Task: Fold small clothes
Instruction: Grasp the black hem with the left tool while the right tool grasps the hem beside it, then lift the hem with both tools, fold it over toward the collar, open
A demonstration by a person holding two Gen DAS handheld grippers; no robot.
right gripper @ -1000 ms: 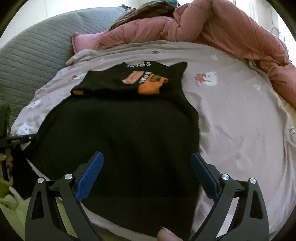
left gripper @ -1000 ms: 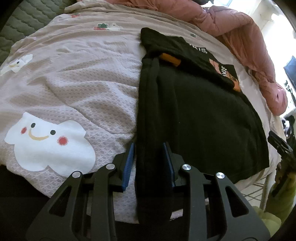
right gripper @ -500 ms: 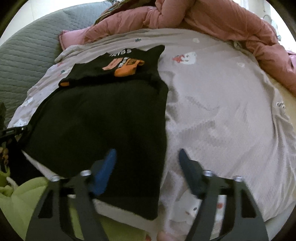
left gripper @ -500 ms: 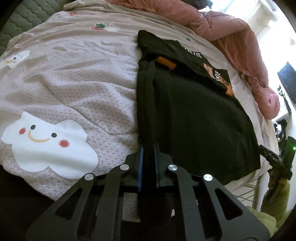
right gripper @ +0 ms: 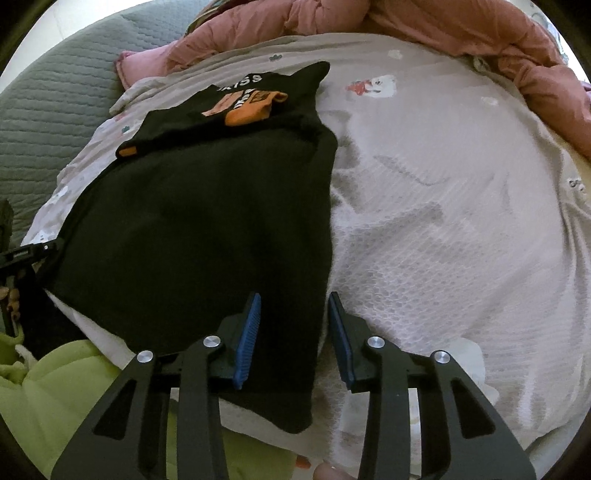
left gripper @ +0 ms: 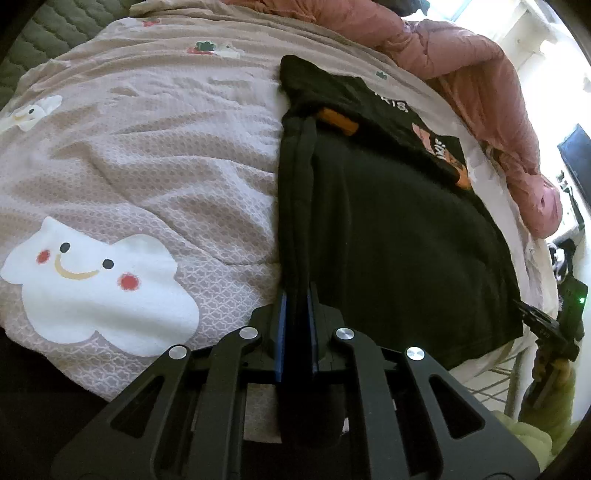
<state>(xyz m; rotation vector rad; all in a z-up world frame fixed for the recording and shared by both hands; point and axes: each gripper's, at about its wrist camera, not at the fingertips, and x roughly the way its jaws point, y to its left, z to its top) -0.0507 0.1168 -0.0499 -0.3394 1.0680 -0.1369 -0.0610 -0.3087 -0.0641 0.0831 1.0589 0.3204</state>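
A black top with an orange and white print lies flat on the bed, its upper part folded down over itself. My left gripper is shut on a raised fold along the top's left edge near the hem. In the right wrist view the black top fills the left half. My right gripper straddles its right edge near the hem. Its jaws are closing with the cloth between the blue pads, which stand a little apart from it. The left gripper's tip shows at the far left.
The bedspread is beige with white cloud faces and runs wide on both sides. A pink duvet is piled at the back. A grey quilted panel stands behind on the left. Light green cloth hangs below the bed's front edge.
My left gripper went from partly open to shut on the fold. The right gripper slid to the top's right edge and narrowed from wide open to a small gap around the cloth.
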